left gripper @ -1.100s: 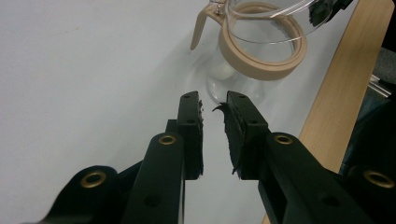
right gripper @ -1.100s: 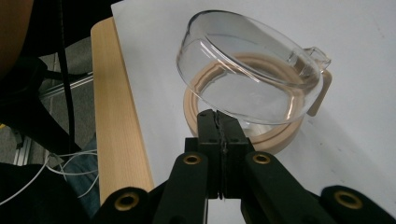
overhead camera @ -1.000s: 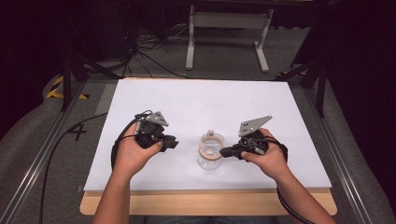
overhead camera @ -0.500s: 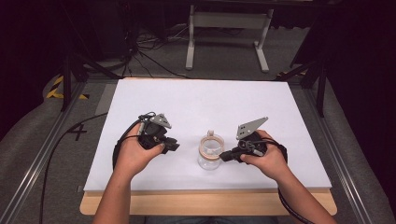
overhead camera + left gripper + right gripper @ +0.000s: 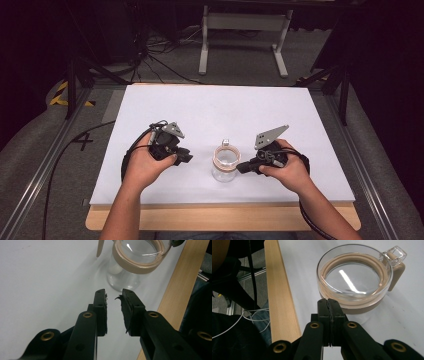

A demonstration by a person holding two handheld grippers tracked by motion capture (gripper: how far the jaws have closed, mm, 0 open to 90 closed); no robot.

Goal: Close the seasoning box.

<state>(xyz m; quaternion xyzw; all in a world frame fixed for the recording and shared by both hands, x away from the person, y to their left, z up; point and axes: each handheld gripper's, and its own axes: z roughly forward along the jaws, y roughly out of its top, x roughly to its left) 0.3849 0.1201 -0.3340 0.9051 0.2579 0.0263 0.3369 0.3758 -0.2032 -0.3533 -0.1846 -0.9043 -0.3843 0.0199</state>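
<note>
The left gripper [image 5: 113, 293] has its two black jaws parted by a narrow gap with nothing between them; they have just been opening a little, and their tips point at the base of the clear glass jar with a tan band round its neck and a glass lid [image 5: 136, 261], near it but not touching. The right gripper [image 5: 329, 302] has its jaws pressed flat together, holding nothing, their tips just at the jar's tan band; whether they touch it I cannot tell. In the high view the jar [image 5: 224, 163] stands upright near the front edge of the white table top [image 5: 210, 107], between the left gripper [image 5: 186, 158] and the right gripper [image 5: 241, 167]. A pale wooden strip [image 5: 220, 222] runs along the table's front edge. Beyond the table lie grey carpet [image 5: 240, 55], black cables [image 5: 160, 62] and a white metal stand [image 5: 242, 30].
</note>
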